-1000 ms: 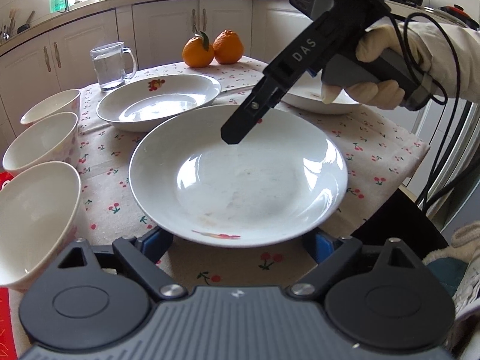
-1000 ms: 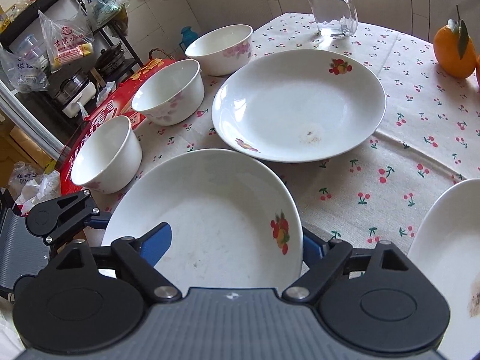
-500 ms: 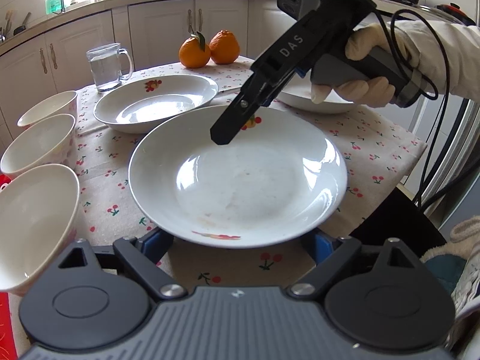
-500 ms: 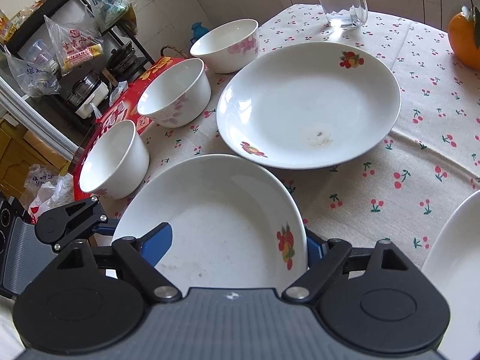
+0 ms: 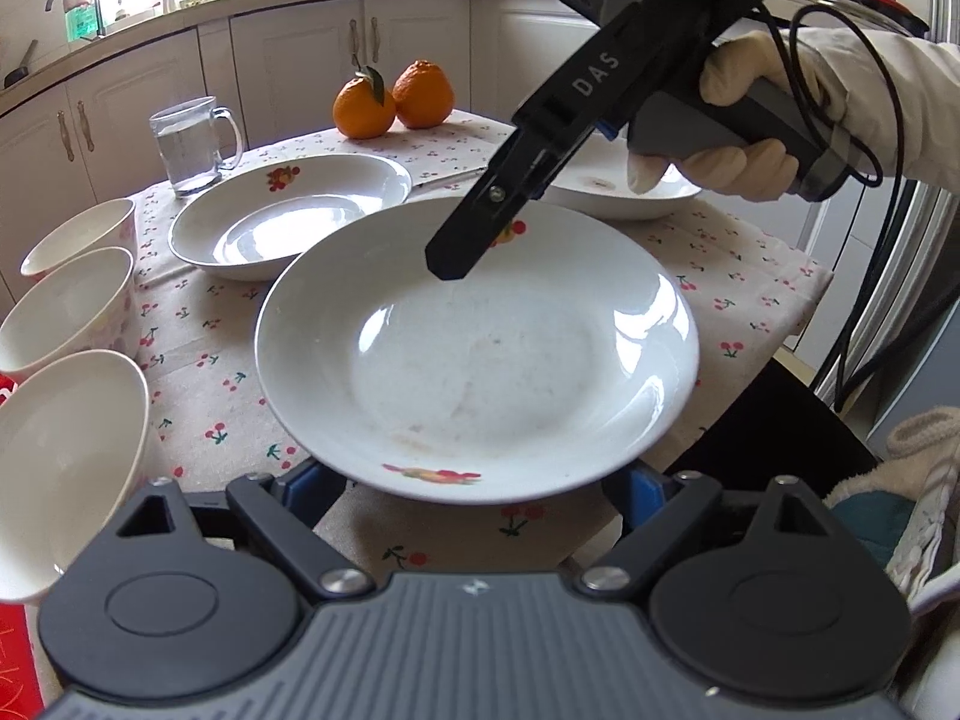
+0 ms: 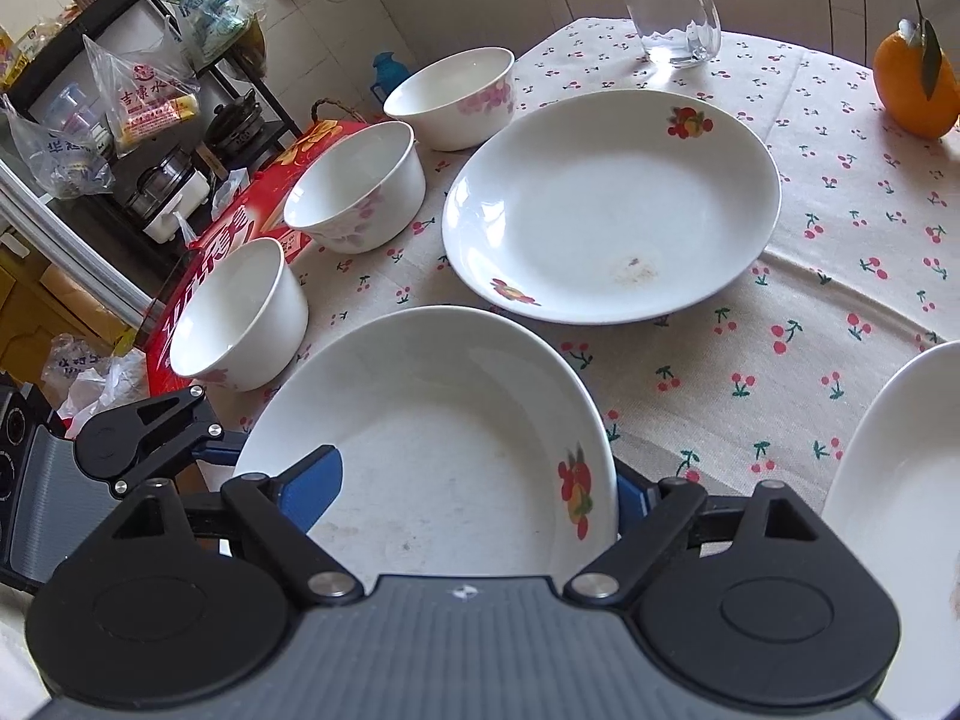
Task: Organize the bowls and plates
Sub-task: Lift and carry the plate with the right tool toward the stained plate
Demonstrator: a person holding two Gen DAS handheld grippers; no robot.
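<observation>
A white plate with fruit prints (image 5: 480,360) is lifted off the cherry-print cloth; it also shows in the right wrist view (image 6: 432,438). My right gripper (image 6: 474,495) is shut on its far rim, one finger (image 6: 312,480) inside the dish, seen from the left as a black finger (image 5: 474,234). My left gripper (image 5: 474,489) stays open with the near rim above its jaws. A second plate (image 6: 612,204) lies behind, a third plate (image 6: 900,480) at the right. Three white bowls (image 6: 354,186) stand in a row at the left.
A glass mug of water (image 6: 672,12) and two oranges (image 5: 390,96) stand at the far side of the table (image 6: 840,300). A red box (image 6: 240,228) lies under the bowls. Shelves with bags stand beyond the table's left edge.
The right gripper has tilted and raised the plate a little toward the second plate. The left gripper stays below the near rim.
</observation>
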